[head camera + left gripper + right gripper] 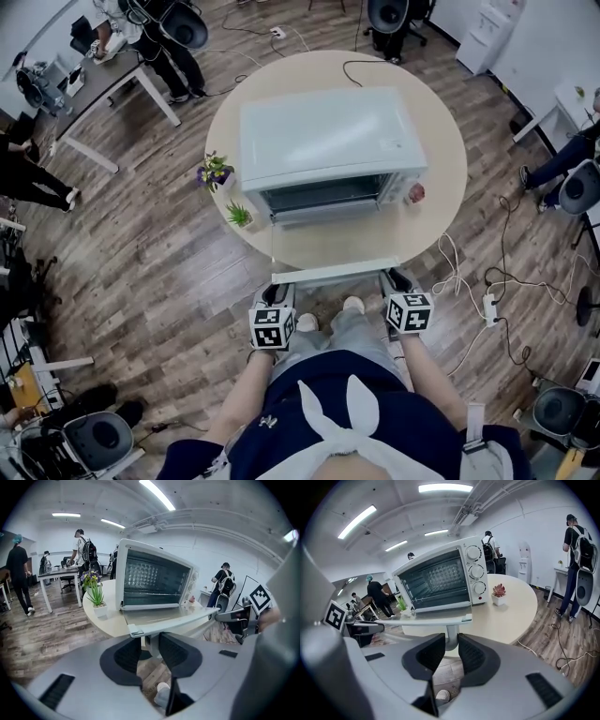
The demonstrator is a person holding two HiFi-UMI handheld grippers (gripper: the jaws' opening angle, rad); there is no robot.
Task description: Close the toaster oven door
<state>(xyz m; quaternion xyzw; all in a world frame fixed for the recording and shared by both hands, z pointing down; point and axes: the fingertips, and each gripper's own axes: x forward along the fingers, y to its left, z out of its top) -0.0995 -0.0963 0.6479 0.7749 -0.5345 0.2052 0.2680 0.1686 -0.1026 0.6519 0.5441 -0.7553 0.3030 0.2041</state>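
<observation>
White metal made the toaster oven (328,141), which sat in the middle of the round table (441,178). Its door (328,246) was open and lay flat, sticking out toward 6 o'clock, at the person. The door handle (333,273), a long bar, ran from 9 o'clock to 3 o'clock along the door's near edge.

The oven lay at 12 o'clock from both tools, so I think the door had to be lifted up and swung that way. Neither tool was nearer. The left gripper (283,287) sat at the bar's 9 o'clock end and the right gripper (394,279) at its 3 o'clock end.

The right gripper's pads were clamped on the handle's post (452,637). The left gripper's jaws stood around the other post (150,641) with a thin gap showing, so it was not squeezing.

Only the head view showed both tools at once. Only the right gripper view showed the knobs (474,569) and the little red plant (499,592).
</observation>
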